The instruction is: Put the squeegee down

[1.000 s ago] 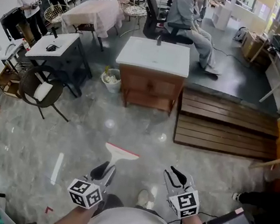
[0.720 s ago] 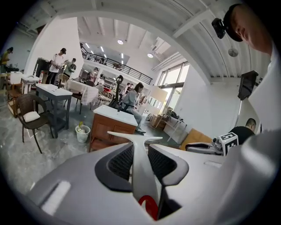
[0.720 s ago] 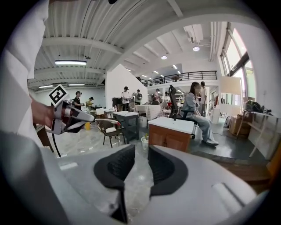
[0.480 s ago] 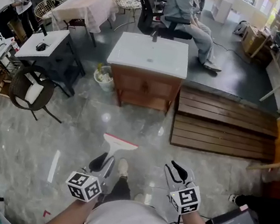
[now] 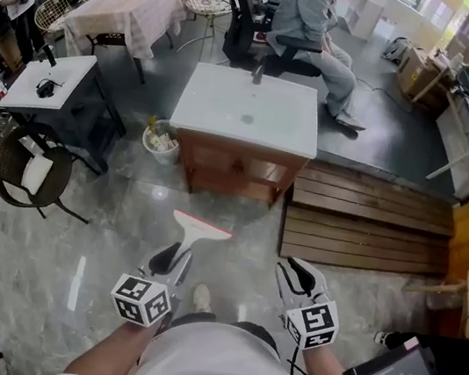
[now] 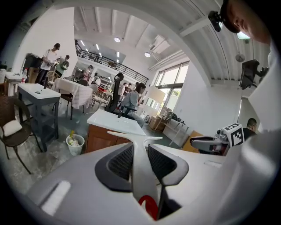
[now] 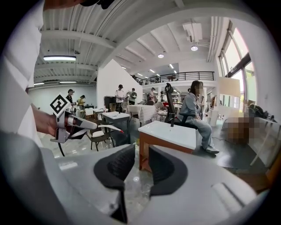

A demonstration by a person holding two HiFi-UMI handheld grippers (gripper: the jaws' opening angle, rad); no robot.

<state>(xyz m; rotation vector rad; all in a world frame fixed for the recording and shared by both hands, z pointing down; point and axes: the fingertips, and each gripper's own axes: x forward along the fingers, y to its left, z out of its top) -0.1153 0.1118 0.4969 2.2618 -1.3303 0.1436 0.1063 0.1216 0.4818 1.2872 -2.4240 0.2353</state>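
The white squeegee with a red-edged blade (image 5: pixel 195 236) is pinched by its handle in the left hand-held gripper (image 5: pixel 170 262), short of the white-topped wooden worktop's (image 5: pixel 248 109) near edge. The right hand-held gripper (image 5: pixel 295 277) is spread and empty. The squeegee should be laid flat inside that edge before release.

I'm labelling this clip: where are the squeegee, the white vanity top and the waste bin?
squeegee (image 5: pixel 196 236), head view, on its white neck.
white vanity top (image 5: pixel 222 100), head view, on bare surface left of the drain.
waste bin (image 5: pixel 161 157), head view, on its outer wall.
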